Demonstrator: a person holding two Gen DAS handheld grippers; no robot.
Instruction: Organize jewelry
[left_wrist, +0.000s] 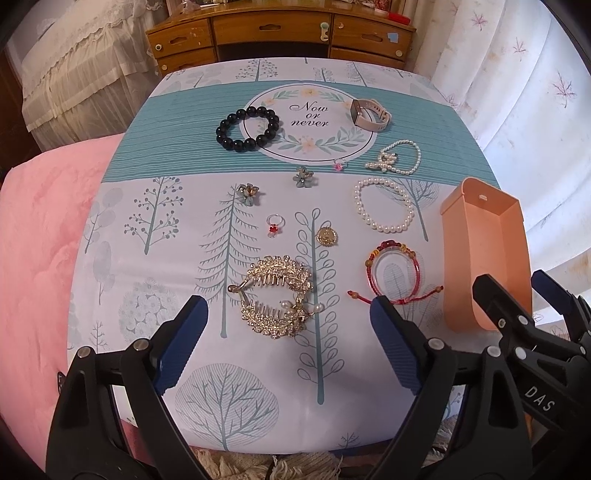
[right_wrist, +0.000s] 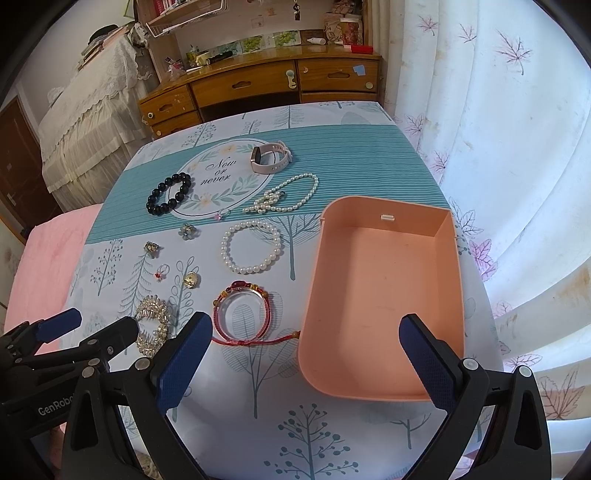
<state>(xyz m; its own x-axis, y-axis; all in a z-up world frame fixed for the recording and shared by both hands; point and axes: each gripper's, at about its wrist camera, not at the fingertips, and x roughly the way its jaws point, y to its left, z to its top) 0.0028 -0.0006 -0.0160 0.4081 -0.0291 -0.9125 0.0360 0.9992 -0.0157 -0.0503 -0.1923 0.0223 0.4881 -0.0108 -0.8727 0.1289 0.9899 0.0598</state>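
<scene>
Blue-padded left gripper (left_wrist: 288, 332), jaws spread, frames the gold rhinestone hair clip (left_wrist: 275, 297) at lower centre. Right gripper (right_wrist: 306, 350), likewise spread, frames the empty peach tray (right_wrist: 384, 295) at centre right.

Soft daylight comes through the white curtain (right_wrist: 517, 166) on the right and makes it glow too bright. The tablecloth (left_wrist: 155, 280) is evenly lit, with only faint shadows. Both pictures are sharp in the middle, but they bend and go dark at the corners.
</scene>
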